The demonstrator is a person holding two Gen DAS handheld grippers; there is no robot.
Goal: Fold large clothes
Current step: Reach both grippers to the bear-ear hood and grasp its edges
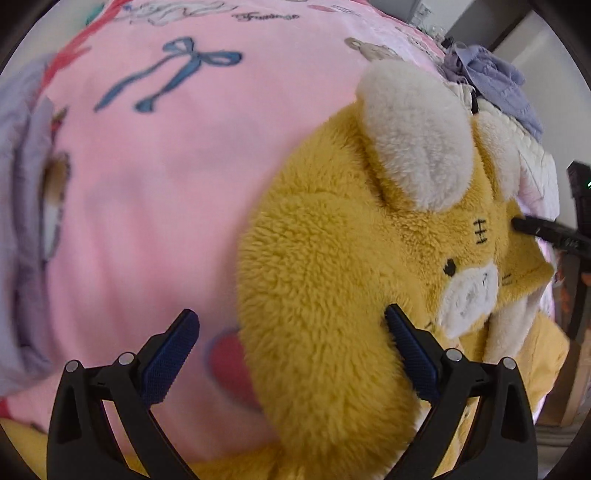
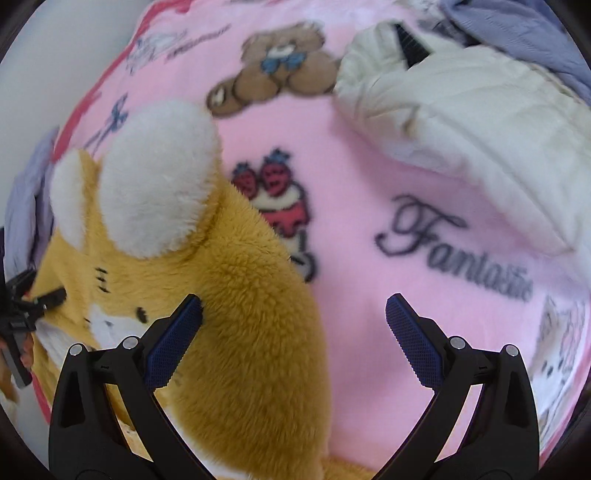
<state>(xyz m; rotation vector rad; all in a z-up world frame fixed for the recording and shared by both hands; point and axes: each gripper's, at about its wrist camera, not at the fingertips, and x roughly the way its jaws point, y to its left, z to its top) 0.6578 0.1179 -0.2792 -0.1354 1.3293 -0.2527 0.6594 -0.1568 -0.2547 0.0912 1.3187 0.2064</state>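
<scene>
A fuzzy yellow hooded garment (image 1: 325,295) with white ears and a stitched bear face lies on a pink printed blanket (image 1: 166,177). My left gripper (image 1: 291,343) is open, its jaws spread around the left edge of the hood. In the right wrist view the same garment (image 2: 243,317) fills the lower left. My right gripper (image 2: 293,328) is open, its left finger against the hood's right side and its right finger over the pink blanket (image 2: 369,258). The other gripper's tip shows at the hood's face in each view.
A cream padded jacket (image 2: 461,122) lies at the upper right of the blanket, with a grey-blue garment (image 2: 517,33) behind it. A lilac garment (image 1: 22,221) lies at the blanket's left edge. The bed edge and floor show at far right in the left wrist view.
</scene>
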